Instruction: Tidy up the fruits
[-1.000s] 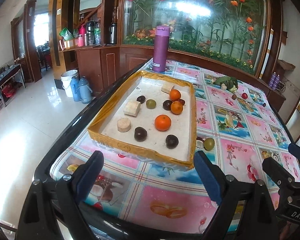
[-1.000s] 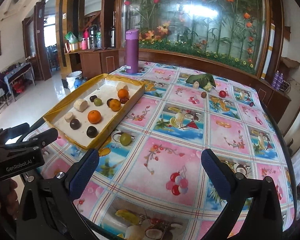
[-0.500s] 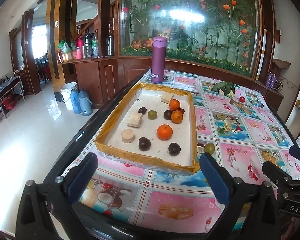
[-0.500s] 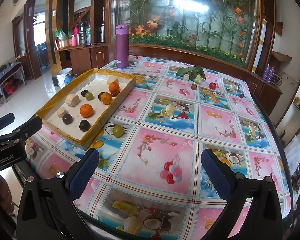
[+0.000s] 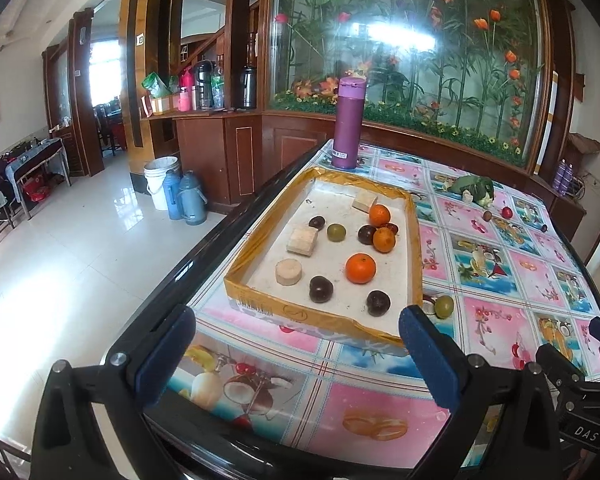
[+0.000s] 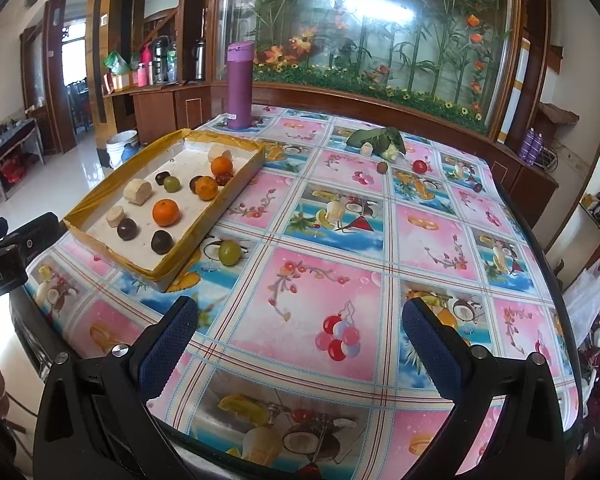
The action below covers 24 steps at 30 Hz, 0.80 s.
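A shallow yellow-rimmed tray [image 5: 260,308] [image 6: 236,178] on the table holds oranges [image 5: 360,268] [image 6: 165,212], dark round fruits [image 5: 321,289], a green fruit [image 5: 336,232] and pale blocks [image 5: 302,241]. A loose green fruit [image 5: 444,306] [image 6: 229,252] lies on the cloth just outside the tray's near right corner. Small red fruits [image 6: 420,166] and a leafy bunch [image 6: 380,140] lie far back. My left gripper [image 5: 296,356] is open and empty, before the tray's near edge. My right gripper [image 6: 300,344] is open and empty, over the cloth right of the tray.
A purple flask [image 5: 349,128] [image 6: 239,86] stands behind the tray. The table's dark rim [image 5: 220,236] runs along the left, with floor, a bucket and jugs [image 5: 180,196] below. A glass flower panel backs the table.
Both grippers have pulled back and risen a little, so tray and table look smaller and farther. Both stay open. No fruit has moved.
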Available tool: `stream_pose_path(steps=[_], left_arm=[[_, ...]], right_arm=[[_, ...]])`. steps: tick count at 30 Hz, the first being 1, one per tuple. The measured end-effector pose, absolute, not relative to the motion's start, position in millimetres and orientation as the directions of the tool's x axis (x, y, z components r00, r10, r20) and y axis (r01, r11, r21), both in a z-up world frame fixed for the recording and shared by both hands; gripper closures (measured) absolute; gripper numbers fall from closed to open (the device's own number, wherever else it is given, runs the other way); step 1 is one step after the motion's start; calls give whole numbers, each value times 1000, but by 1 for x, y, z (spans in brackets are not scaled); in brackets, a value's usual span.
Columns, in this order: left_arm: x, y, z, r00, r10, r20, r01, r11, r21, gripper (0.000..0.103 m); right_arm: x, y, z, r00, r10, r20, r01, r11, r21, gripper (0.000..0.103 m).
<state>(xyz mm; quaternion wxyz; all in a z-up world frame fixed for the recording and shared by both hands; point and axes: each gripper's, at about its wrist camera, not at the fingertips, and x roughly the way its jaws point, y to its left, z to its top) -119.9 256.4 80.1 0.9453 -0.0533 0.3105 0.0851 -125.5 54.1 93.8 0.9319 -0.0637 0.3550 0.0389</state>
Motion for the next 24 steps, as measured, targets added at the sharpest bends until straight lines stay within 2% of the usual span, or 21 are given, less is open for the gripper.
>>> stream_pose_path(steps=[6,11,24], left_arm=[[-120,257,81,797,126,-591,-191,980,-48,0],[-120,252,81,793,141,-593,-187,982,-16,0],[-120,248,90,813,61,-579,-111,993,-50,0]], right_arm=[[-125,52,95,751,-17,-660,-77,990,-114,0],[-127,51,98,761,6,-648,-83,992,-89,0],[-127,59,100,761,30,-648,-122,988,-97,0]])
